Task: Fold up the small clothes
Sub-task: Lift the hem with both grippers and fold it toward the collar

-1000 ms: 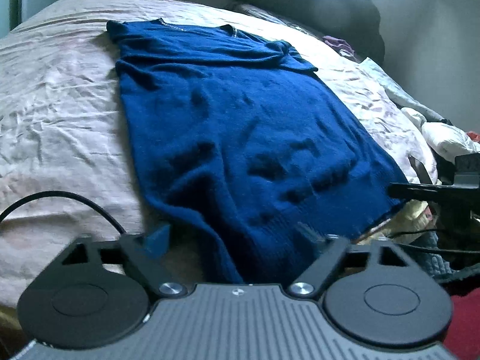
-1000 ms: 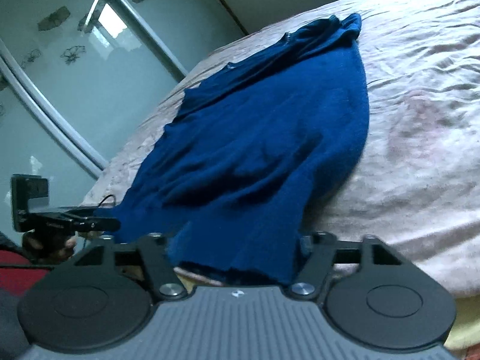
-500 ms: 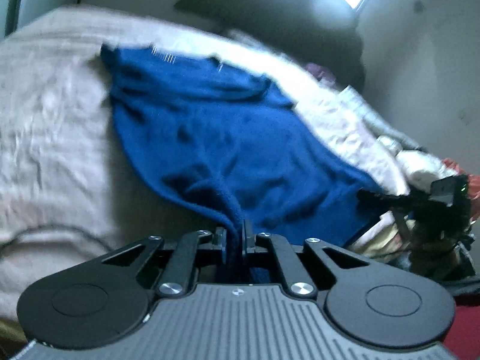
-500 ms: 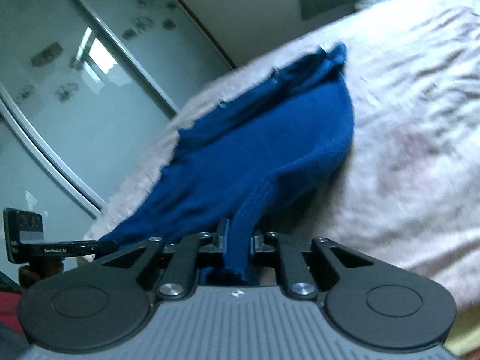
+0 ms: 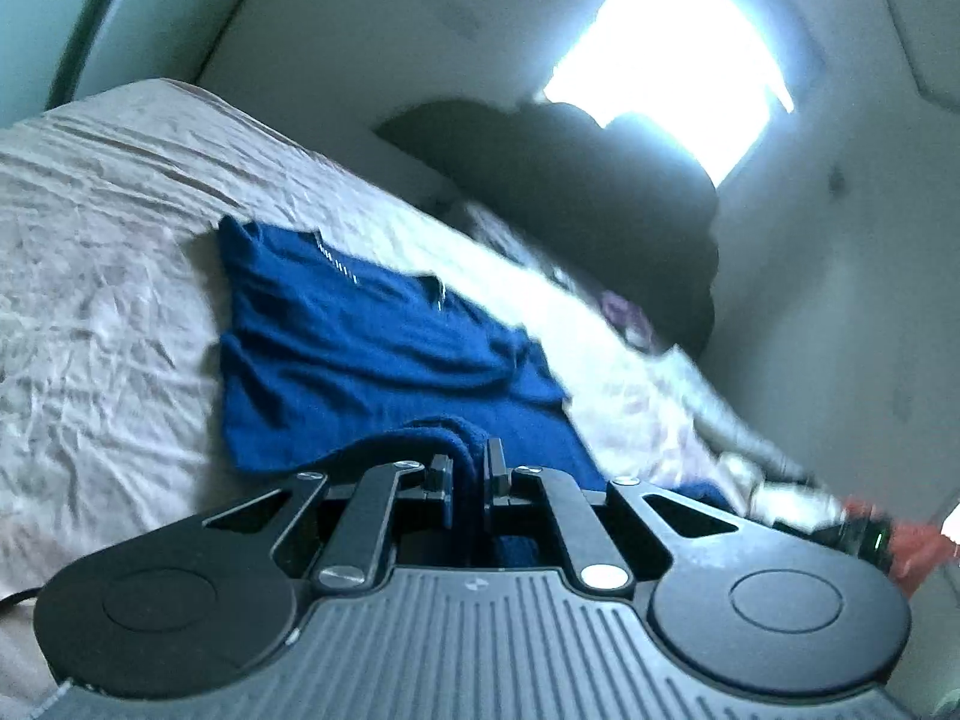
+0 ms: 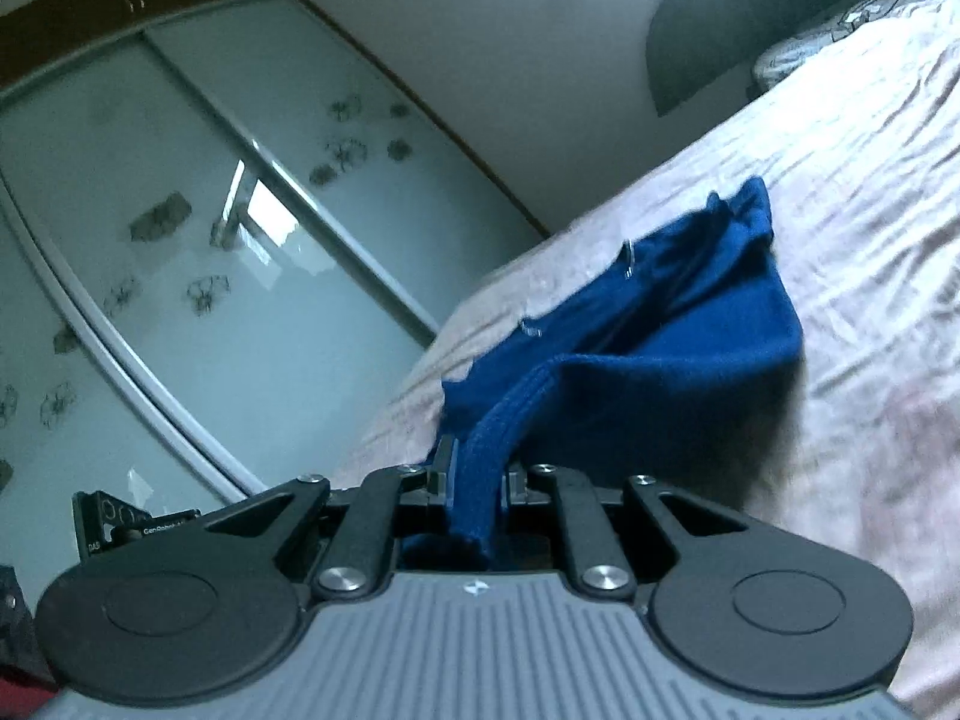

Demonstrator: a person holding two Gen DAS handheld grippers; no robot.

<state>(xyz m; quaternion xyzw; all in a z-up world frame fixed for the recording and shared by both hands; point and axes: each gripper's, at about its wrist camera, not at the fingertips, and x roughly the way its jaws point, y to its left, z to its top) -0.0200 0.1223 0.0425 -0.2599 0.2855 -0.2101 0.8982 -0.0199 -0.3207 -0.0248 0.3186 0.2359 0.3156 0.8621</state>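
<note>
Both hem corners have risen off the bed [image 5: 102, 312], each pinched in closed jaws; the blue sweater [image 5: 360, 348] stretches away toward the upper middle, collar farthest.

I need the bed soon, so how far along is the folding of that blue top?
Early on. Done: both grippers have hold of the blue top, the left gripper and the right gripper each shut on its near edge. In hand: that edge is lifted off the bed sheet while the collar end lies flat. Left: laying the edge over for the first fold, then any further folds. No finished fold shows yet.
</note>
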